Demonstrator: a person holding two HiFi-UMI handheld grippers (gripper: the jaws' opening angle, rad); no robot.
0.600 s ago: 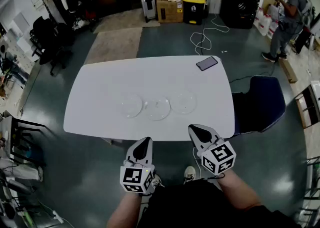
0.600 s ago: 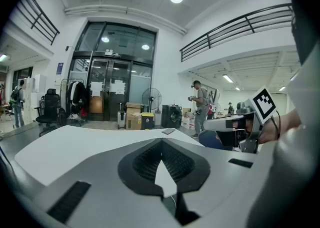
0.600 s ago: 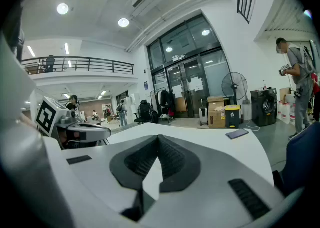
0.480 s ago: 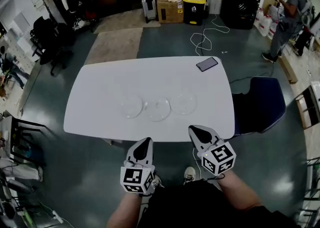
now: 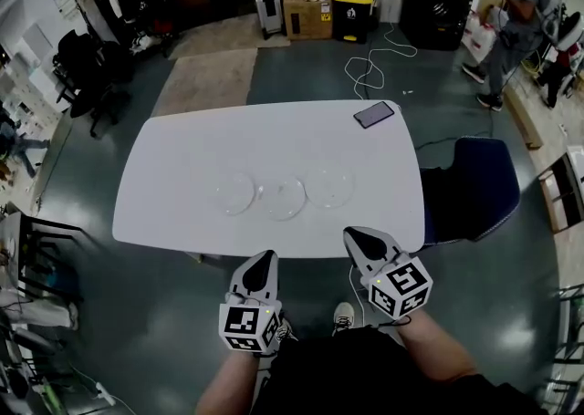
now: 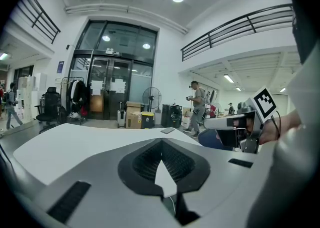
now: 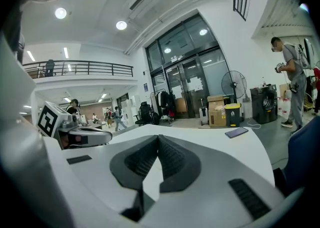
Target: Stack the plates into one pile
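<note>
On the white surface (image 5: 182,158), three clear plates (image 5: 284,198) lie side by side in a row (unstacked). Short of its near edge, left gripper (image 5: 264,259) and right gripper (image 5: 357,234) hover, fingers (image 6: 142,164) clenched, empty.

The person (image 5: 518,12) at the far right has stepped further away. The head view turned slightly, so the plates (image 5: 284,197) appear more left.

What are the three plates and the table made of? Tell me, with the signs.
The left plate, middle plate and right plate: clear glass or plastic, can't tell which; the table shows through, rims glint. Table: smooth white top, maybe laminate; even, seamless surface.
</note>
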